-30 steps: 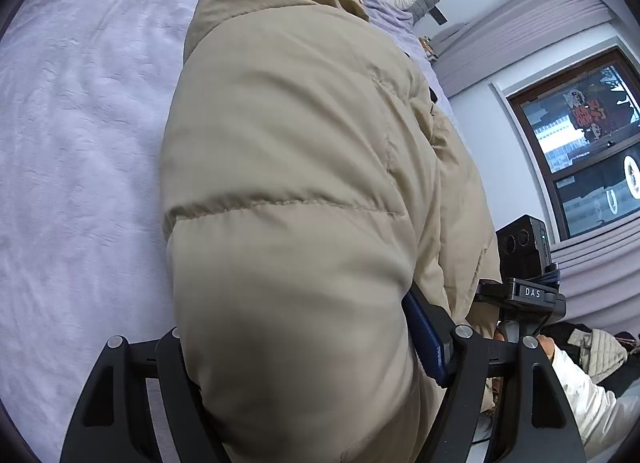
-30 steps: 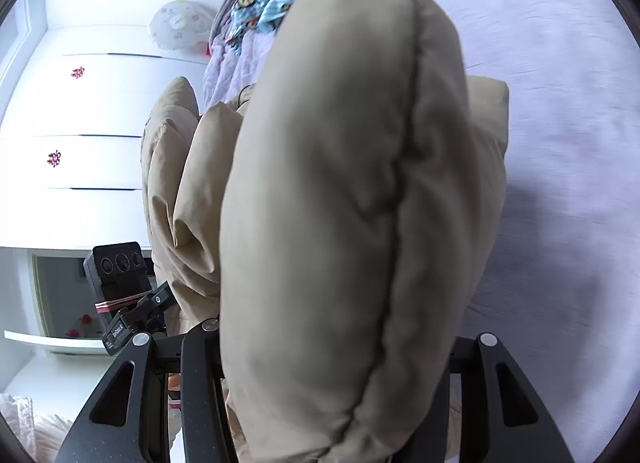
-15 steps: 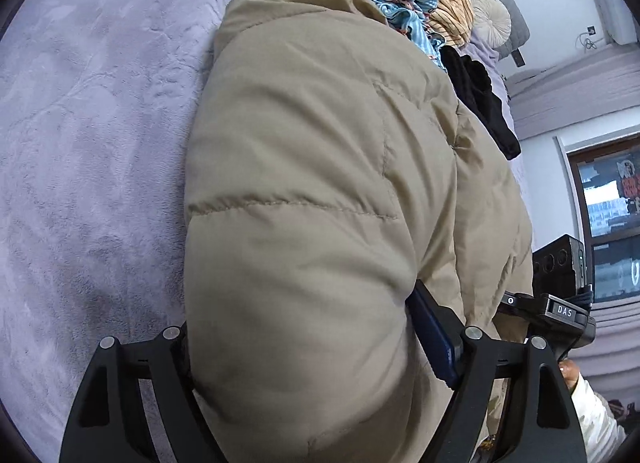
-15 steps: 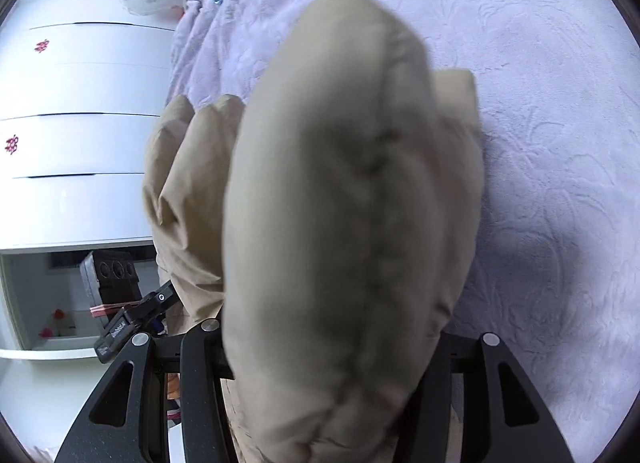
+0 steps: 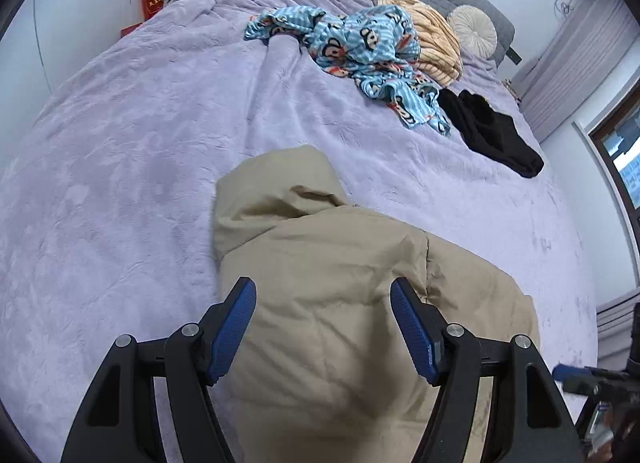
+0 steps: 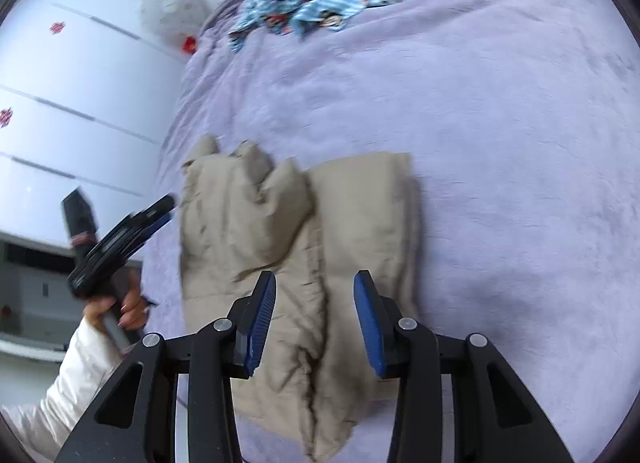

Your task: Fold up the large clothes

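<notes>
A beige puffer jacket (image 5: 340,303) lies folded in a thick bundle on the purple bed cover (image 5: 140,143). It also shows in the right wrist view (image 6: 312,231). My left gripper (image 5: 323,295) is open and empty, held just above the jacket's near part. My right gripper (image 6: 315,283) is open and empty above the bundle's near edge. The left gripper (image 6: 120,235) shows in the right wrist view, held in a hand left of the jacket.
A blue cartoon-print garment (image 5: 360,47), a black garment (image 5: 492,135) and an orange striped blanket (image 5: 436,39) lie at the far side of the bed. A round cushion (image 5: 472,27) leans on the grey headboard. White cupboards (image 6: 60,103) stand left.
Both grippers have let go of the jacket, opened and pulled back. The jacket, lifted before, now lies folded on the bed.
</notes>
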`<state>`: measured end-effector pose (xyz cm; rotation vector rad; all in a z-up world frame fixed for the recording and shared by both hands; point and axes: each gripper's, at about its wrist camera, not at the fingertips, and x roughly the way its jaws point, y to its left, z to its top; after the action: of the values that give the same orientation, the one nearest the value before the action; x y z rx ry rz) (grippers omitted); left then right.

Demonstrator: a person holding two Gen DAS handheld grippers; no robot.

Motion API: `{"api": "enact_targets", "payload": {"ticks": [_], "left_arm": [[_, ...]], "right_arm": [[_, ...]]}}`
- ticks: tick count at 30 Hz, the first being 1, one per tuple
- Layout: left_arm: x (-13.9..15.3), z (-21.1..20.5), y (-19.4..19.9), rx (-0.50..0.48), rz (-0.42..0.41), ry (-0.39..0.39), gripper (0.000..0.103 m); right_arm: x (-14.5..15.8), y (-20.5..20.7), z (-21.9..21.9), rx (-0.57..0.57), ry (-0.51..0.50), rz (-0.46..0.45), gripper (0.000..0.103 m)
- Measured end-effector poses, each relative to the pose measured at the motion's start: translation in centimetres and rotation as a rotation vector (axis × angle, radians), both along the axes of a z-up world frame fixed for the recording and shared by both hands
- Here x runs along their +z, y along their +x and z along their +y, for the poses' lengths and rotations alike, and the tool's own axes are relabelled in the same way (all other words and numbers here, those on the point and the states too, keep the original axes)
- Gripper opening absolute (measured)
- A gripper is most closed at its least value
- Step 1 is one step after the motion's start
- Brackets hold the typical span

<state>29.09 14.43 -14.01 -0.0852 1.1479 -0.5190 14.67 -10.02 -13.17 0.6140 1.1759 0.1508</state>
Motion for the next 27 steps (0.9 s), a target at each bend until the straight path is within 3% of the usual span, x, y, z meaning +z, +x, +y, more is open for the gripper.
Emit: {"api": "enact_targets", "payload": {"ticks": [3, 7, 8, 15, 27], "left_arm": [[-1.2, -5.1, -0.2, -0.038, -0.038, 0.090, 0.071], [-2.0, -8.3, -1.2, -0.092, -0.067, 0.131, 0.071], [-2.2, -8.9, -1.5, -0.104, -0.072, 0.134, 0.071], [-3.2, -10.4, -3.0, -0.151, -0.111, 0.188, 0.072], [1.4, -6.1, -6.6, -0.104, -0.040, 0.246, 0.072]], "right_arm": [[-0.7, -0.7, 4.4, 0.158, -0.055, 0.024, 0.023], [-5.0, -2.4, 7.1, 0.241, -0.185, 0.131, 0.016], [-6.0, -3.2, 6.8, 0.226, -0.201, 0.158, 0.011], [-11.1, -6.0, 4.9, 0.094, -0.117, 0.245, 0.004], [-11.7, -4.2, 5.6, 0.020, -0.097, 0.288, 0.003]]}}
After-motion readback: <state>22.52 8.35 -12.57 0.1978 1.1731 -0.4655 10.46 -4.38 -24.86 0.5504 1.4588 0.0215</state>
